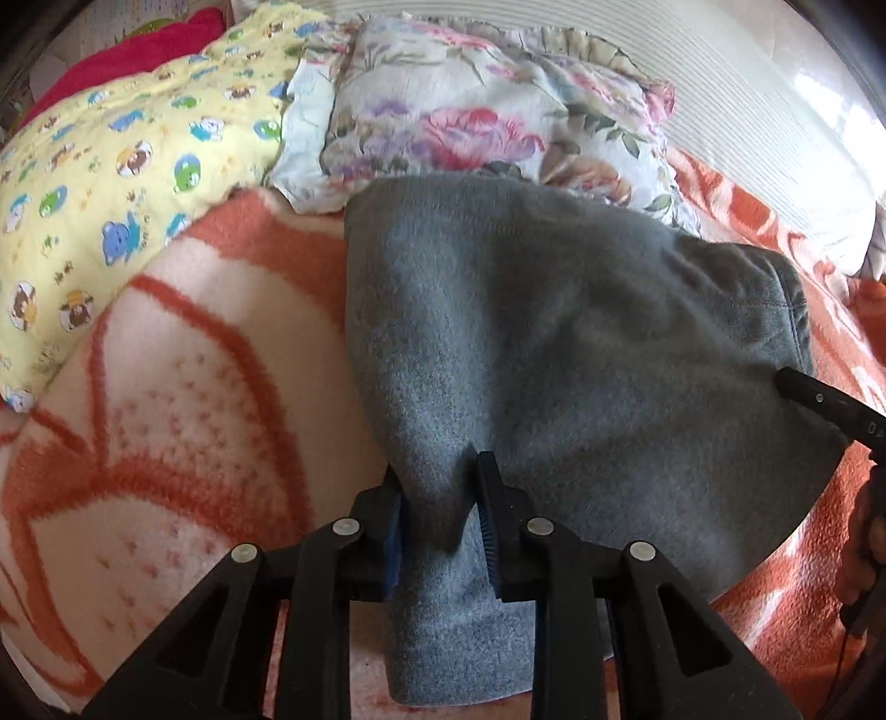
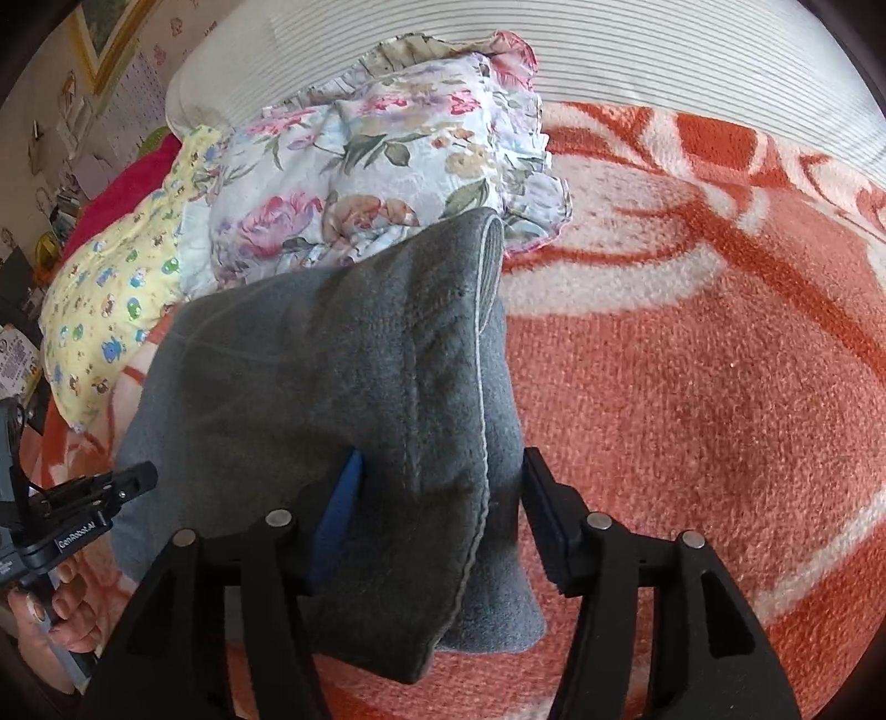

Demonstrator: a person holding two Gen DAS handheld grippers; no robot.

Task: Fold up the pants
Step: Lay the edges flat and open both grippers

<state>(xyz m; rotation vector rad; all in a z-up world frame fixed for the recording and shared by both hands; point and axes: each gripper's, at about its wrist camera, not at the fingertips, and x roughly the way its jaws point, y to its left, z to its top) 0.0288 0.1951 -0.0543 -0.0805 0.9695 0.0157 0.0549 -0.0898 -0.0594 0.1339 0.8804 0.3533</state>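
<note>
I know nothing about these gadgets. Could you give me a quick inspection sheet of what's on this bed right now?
Surface: orange and cream blanket on a bed.
Job's things: grey pants, folded over, lying on the blanket.
Clutter: floral pillow, yellow printed cloth, red cloth.
Grippers: left claw pinches a bunch of the pants; right claw straddles their seamed edge, grip unclear; a hand holds the left one.
Cables: none clearly seen.
Surroundings: striped white cushion, framed picture on the wall.
</note>
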